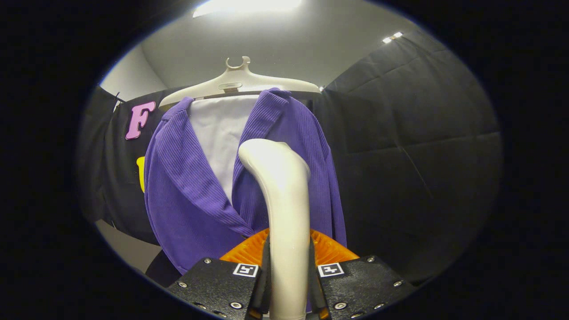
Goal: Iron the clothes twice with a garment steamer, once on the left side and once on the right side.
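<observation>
My gripper (289, 284) is shut on the white handle of the garment steamer (282, 195), which rises upright between the two fingers. Its curved head leans against the right front panel of a purple ribbed jacket (186, 195), near the lapel. The jacket hangs on a cream hanger (240, 82) over a white inner panel (220, 133). An orange ribbed part (329, 251) of the gripper shows behind the handle, just ahead of the black fingers (222, 284).
Black booth cloth (409, 155) hangs behind and to the right of the jacket. A pale wall and ceiling with bright lights (246, 6) are above. A strip of pale floor or table (129, 249) lies at the lower left.
</observation>
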A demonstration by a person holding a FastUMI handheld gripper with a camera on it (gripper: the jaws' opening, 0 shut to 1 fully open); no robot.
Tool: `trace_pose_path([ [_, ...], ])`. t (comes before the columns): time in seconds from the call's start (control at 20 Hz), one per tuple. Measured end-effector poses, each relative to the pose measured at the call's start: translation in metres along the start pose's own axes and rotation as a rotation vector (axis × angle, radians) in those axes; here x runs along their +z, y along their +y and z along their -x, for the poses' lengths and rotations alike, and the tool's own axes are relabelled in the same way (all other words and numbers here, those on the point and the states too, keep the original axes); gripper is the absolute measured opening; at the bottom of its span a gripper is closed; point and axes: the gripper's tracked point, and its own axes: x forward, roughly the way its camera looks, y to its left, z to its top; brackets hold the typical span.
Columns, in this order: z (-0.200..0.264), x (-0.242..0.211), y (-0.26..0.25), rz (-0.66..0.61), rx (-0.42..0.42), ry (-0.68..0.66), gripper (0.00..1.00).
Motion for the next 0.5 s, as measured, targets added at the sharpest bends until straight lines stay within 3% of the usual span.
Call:
trace_pose_path([
  [0.5,0.016,-0.058,-0.011,0.004,-0.025,0.11,0.34],
])
